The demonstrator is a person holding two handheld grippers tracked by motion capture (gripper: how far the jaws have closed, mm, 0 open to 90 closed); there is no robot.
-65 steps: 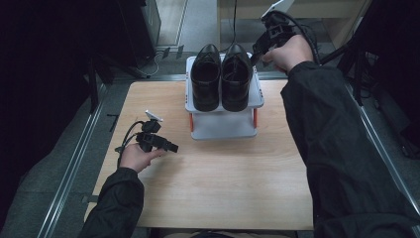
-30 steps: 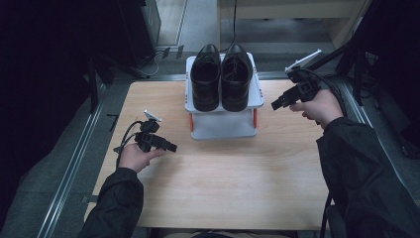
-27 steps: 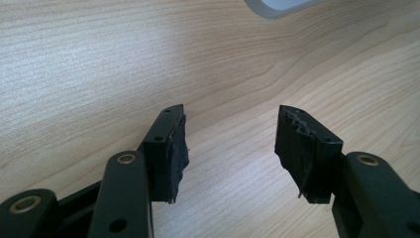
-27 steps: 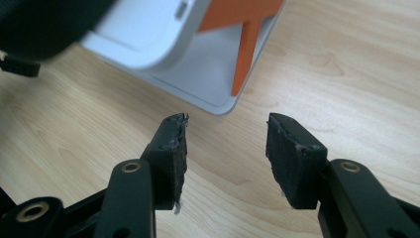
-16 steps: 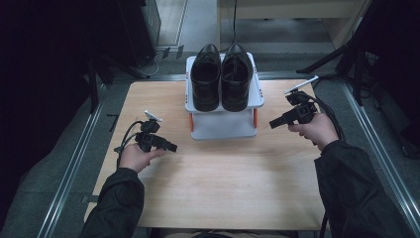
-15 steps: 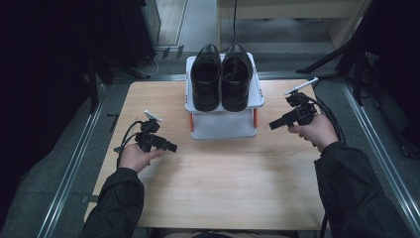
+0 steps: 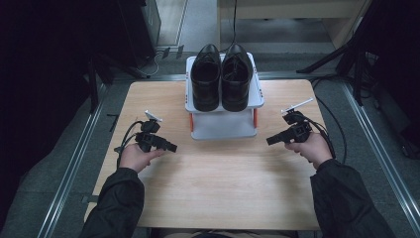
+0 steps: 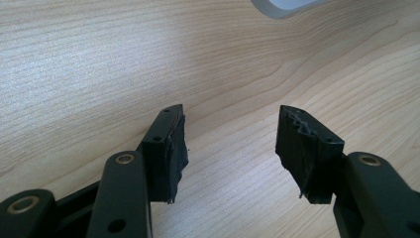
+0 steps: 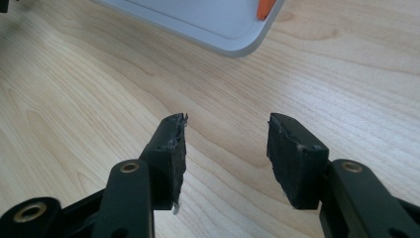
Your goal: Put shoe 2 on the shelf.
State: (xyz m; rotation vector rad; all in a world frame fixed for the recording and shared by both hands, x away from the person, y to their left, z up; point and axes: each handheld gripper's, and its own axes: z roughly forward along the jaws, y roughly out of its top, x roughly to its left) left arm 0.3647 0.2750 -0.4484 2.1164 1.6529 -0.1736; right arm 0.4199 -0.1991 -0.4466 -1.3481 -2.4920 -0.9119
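Note:
A pair of black leather shoes point(image 7: 221, 77) stands side by side on the top tier of a small grey rack point(image 7: 224, 125) with orange posts, at the far middle of the wooden table point(image 7: 218, 183). My left gripper point(image 7: 172, 147) rests low over the table to the left of the rack, open, with bare wood between its pads point(image 8: 173, 151). My right gripper point(image 7: 270, 141) hovers to the right of the rack, pointing left toward it, open and empty. The rack's lower shelf corner point(image 9: 223, 25) lies just beyond the right gripper's fingertips point(image 9: 292, 158).
Cables trail from both grippers over the table sides. Metal floor rails point(image 7: 74, 163) run along the left and right of the table. Dark stands and a tripod leg point(image 7: 337, 54) stand beyond the far edge.
My right hand has come away from the shoes, swung right and down, and now sits low beside the rack. The left hand has stayed put.

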